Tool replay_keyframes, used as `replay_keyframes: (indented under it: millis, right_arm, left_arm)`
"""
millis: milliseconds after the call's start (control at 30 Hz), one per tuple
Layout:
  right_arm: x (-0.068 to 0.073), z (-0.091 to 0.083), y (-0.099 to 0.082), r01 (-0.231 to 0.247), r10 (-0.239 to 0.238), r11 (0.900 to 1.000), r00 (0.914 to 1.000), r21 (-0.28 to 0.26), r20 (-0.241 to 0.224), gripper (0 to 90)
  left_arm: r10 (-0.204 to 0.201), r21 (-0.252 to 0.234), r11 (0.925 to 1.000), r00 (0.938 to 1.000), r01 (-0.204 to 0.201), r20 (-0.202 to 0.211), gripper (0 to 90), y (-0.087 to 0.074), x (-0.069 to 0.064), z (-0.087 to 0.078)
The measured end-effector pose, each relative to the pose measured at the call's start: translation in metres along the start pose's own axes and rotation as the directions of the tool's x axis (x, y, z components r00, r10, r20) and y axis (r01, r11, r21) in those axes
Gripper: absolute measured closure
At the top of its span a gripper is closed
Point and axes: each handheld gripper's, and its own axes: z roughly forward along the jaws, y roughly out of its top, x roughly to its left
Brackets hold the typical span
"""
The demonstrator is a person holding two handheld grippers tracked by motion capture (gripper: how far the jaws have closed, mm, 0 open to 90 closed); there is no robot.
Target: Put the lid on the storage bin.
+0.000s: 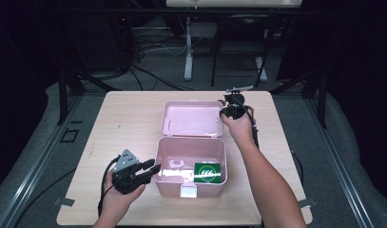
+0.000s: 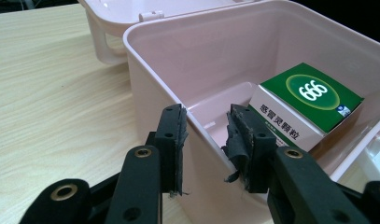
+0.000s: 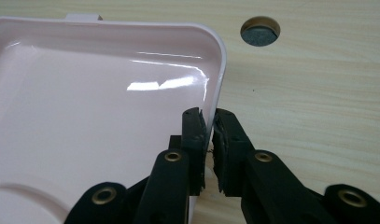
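On the wooden table point(image 1: 120, 118) stood one pink plastic box point(image 1: 191, 164), and the left gripper point(image 1: 146, 170) straddled its left wall, jaws partly open, one inside and one outside, pressing nothing. Inside lay one green-and-white medicine carton point(image 1: 208, 172). The right gripper point(image 1: 227, 112) pinched the right rim of the single hinged lid point(image 1: 193, 118), lying open behind the box.

A pink box point(image 1: 191, 164) sits open at the centre of the wooden table point(image 1: 129, 118), its lid point(image 1: 193, 118) lying flat behind it. A green packet point(image 1: 208, 172) lies in the box's lower right corner. The left gripper point(image 1: 150, 170) at lower left straddles the box's left wall. The right gripper point(image 1: 224, 111) meets the lid's right edge.
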Motion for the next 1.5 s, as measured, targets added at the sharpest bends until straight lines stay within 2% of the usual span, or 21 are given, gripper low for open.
replay_keyframes:
  millis: [300, 500, 867, 1000, 1233, 1500]
  right_arm:
    - [0.003, -0.025, 0.002, 0.011, -0.013, 0.9966, 0.9994, -0.081, -0.032, 85.0]
    - [0.007, -0.036, 0.000, 0.046, -0.050, 0.9907, 0.9985, -0.128, -0.024, 85.3]
    - [0.009, -0.055, -0.004, 0.073, -0.083, 0.9789, 0.9957, -0.191, -0.042, 86.1]
    - [0.010, -0.060, -0.007, 0.094, -0.103, 0.9734, 0.9942, -0.209, -0.032, 86.1]
    - [0.010, -0.068, -0.011, 0.091, -0.104, 0.9689, 0.9937, -0.230, -0.042, 86.6]
    - [0.011, -0.077, -0.017, 0.106, -0.124, 0.9564, 0.9909, -0.272, -0.052, 87.2]
  left_arm:
    - [-0.005, -0.001, 1.0000, 1.0000, 0.005, 0.000, 65.6, 0.000, 0.000, 0.000]
    - [-0.006, -0.004, 1.0000, 1.0000, 0.006, -0.003, 65.6, 0.000, 0.000, 0.001]
    - [-0.007, -0.003, 1.0000, 1.0000, 0.007, -0.004, 65.6, 0.000, 0.000, 0.001]
    - [-0.007, -0.003, 1.0000, 1.0000, 0.007, -0.005, 65.7, 0.000, -0.001, 0.001]
    - [-0.007, -0.002, 1.0000, 0.9999, 0.007, -0.009, 65.9, 0.000, -0.001, 0.001]
    - [-0.009, -0.005, 0.9999, 0.9999, 0.009, -0.008, 65.9, 0.000, -0.001, 0.001]
